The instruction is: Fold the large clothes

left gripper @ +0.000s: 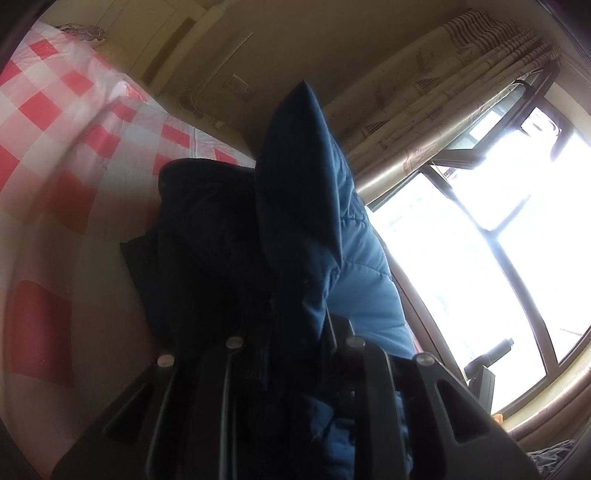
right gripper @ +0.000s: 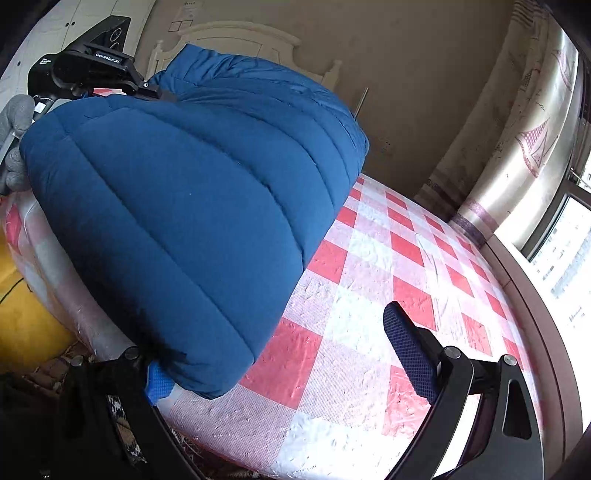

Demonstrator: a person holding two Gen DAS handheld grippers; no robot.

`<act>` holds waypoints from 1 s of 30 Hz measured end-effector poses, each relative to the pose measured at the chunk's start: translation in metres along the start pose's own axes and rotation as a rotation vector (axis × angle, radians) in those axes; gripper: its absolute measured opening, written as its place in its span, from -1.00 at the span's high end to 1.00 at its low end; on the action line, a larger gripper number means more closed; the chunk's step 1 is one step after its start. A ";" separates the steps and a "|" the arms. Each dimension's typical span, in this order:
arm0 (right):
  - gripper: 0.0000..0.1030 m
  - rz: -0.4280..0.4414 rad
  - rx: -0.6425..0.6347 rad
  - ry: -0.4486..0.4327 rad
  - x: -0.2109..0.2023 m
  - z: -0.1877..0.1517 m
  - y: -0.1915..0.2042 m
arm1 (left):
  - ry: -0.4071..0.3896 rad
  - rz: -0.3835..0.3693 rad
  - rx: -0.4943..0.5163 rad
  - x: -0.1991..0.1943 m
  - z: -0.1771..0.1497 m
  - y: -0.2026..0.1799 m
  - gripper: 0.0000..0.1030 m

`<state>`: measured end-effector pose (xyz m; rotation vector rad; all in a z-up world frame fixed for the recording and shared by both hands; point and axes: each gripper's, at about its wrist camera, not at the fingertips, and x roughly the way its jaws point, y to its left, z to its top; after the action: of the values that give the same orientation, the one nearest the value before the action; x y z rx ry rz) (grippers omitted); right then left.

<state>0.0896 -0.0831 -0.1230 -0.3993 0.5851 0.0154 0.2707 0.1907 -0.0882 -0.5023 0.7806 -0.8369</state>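
A blue quilted puffer jacket (right gripper: 192, 199) lies bulging on the red-and-white checked bed cover (right gripper: 399, 258), at the bed's left side. My left gripper (left gripper: 295, 354) is shut on a fold of the jacket (left gripper: 306, 206), which rises up between its fingers and hides the tips. The left gripper also shows in the right wrist view (right gripper: 147, 88), at the jacket's far top edge, held by a grey-gloved hand. My right gripper (right gripper: 280, 354) is open. Its left finger (right gripper: 159, 384) touches the jacket's near hem; its right finger (right gripper: 410, 354) stands apart over the cover.
A window (right gripper: 561, 251) and patterned curtain (right gripper: 524, 140) run along the bed's right side. A white headboard (right gripper: 236, 33) stands at the far end. A yellow cloth (right gripper: 22, 295) lies beside the bed at the left. The bed cover (left gripper: 74, 155) extends left.
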 end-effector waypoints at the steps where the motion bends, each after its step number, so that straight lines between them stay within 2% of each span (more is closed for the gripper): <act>1: -0.77 0.008 0.000 0.000 0.000 0.000 -0.002 | 0.010 0.020 0.025 0.003 0.001 -0.006 0.61; 3: -0.72 0.017 0.003 -0.006 -0.003 0.003 -0.005 | 0.023 0.055 0.067 0.006 0.008 -0.014 0.61; 6: -0.67 -0.088 -0.033 -0.028 -0.006 0.010 -0.003 | 0.015 0.049 0.039 0.017 0.011 -0.003 0.60; 7: -0.47 -0.094 -0.017 -0.019 0.001 0.014 -0.013 | 0.000 0.042 0.022 0.018 0.009 0.002 0.60; 8: -0.04 -0.057 0.014 0.004 0.007 0.017 -0.020 | -0.018 0.032 0.001 0.021 0.006 0.007 0.59; 9: 0.16 -0.023 0.038 0.022 0.009 0.019 -0.022 | -0.036 0.015 -0.031 0.025 0.003 0.013 0.58; 11: 0.49 -0.016 0.027 0.036 0.017 0.023 -0.022 | -0.066 -0.010 -0.093 0.023 0.003 0.022 0.58; 12: 0.53 -0.017 0.010 0.038 0.018 0.025 -0.021 | -0.076 -0.007 -0.109 0.023 0.002 0.022 0.58; 15: 0.54 -0.057 -0.050 0.025 0.015 0.022 -0.011 | -0.081 0.042 -0.112 0.018 -0.003 0.012 0.55; 19: 0.55 -0.081 -0.086 0.014 0.012 0.016 -0.001 | -0.089 0.156 -0.028 0.008 -0.010 -0.012 0.54; 22: 0.55 -0.071 -0.129 -0.006 0.001 0.013 0.008 | -0.091 0.126 -0.050 -0.001 -0.017 -0.006 0.49; 24: 0.50 -0.024 -0.176 0.004 -0.007 0.009 0.014 | -0.084 0.112 -0.053 -0.004 -0.020 -0.003 0.45; 27: 0.39 0.125 -0.149 0.051 -0.026 0.015 0.006 | -0.069 0.191 0.022 -0.008 -0.023 -0.014 0.39; 30: 0.38 0.224 -0.165 0.038 -0.046 0.016 0.003 | -0.054 0.267 0.084 -0.007 -0.022 -0.019 0.30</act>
<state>0.0596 -0.0703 -0.0875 -0.4931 0.6657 0.2726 0.2413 0.1833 -0.0864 -0.3360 0.7406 -0.6026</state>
